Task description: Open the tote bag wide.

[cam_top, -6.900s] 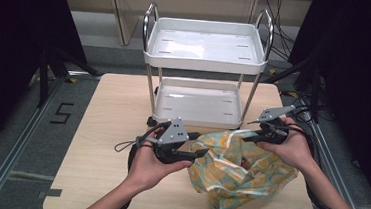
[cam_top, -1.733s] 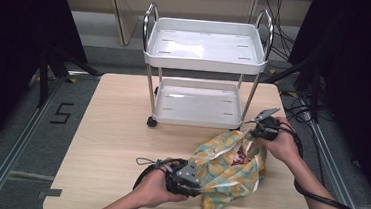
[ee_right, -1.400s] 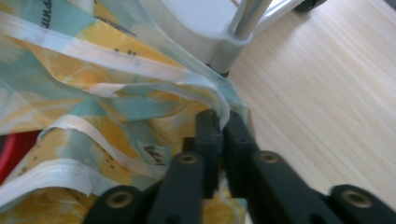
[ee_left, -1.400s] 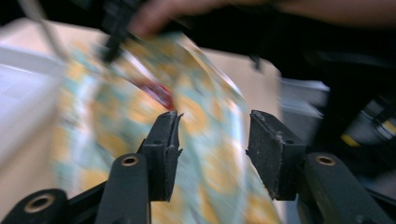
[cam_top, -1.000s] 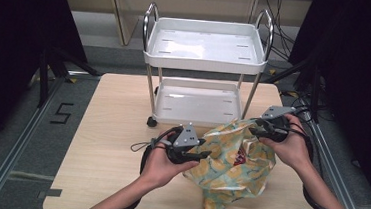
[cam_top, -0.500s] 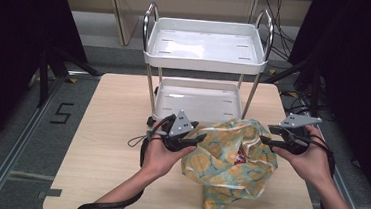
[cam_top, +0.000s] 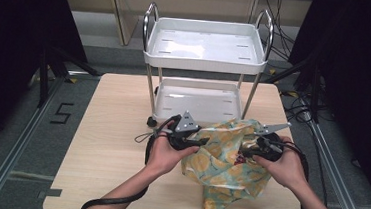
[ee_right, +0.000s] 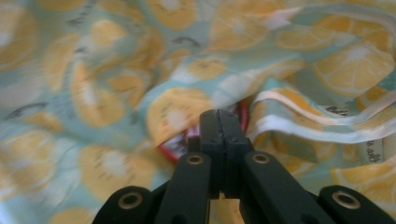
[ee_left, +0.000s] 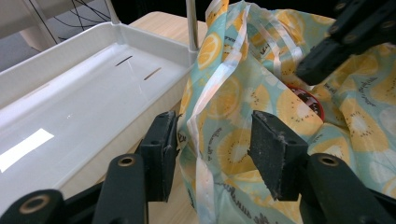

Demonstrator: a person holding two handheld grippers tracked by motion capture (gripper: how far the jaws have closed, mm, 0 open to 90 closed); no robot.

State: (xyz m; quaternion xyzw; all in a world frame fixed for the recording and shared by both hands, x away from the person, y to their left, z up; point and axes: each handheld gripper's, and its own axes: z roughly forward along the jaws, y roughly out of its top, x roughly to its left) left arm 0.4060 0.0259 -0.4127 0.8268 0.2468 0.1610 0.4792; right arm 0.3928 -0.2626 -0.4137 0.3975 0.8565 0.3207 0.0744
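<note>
A teal bag printed with lemon slices (cam_top: 224,162) lies slumped on the wooden table (cam_top: 110,143), in front of the white cart (cam_top: 206,65). My left gripper (cam_top: 203,142) is at the bag's left rim. Its jaws have just been opening, and the bag's (ee_left: 289,74) white-striped edge now hangs loose between the left gripper's (ee_left: 215,144) spread pads. My right gripper (cam_top: 244,152) is at the bag's right side. The right gripper (ee_right: 219,126) has just closed, its pads meeting with no fabric seen between them. A red-rimmed item (ee_right: 170,149) peeks out of the bag (ee_right: 116,60).
The cart's lower tray (cam_top: 194,97) sits just behind the bag, and its lower tray (ee_left: 70,93) and a chrome post (ee_left: 191,23) stand close to my left jaws. Cables (cam_top: 298,113) trail off the table's right edge. Bare tabletop lies to the left.
My right hand has moved left and down to the bag and its jaws have shut. The left hand shifted slightly right. The bag's mouth has narrowed and sagged.
</note>
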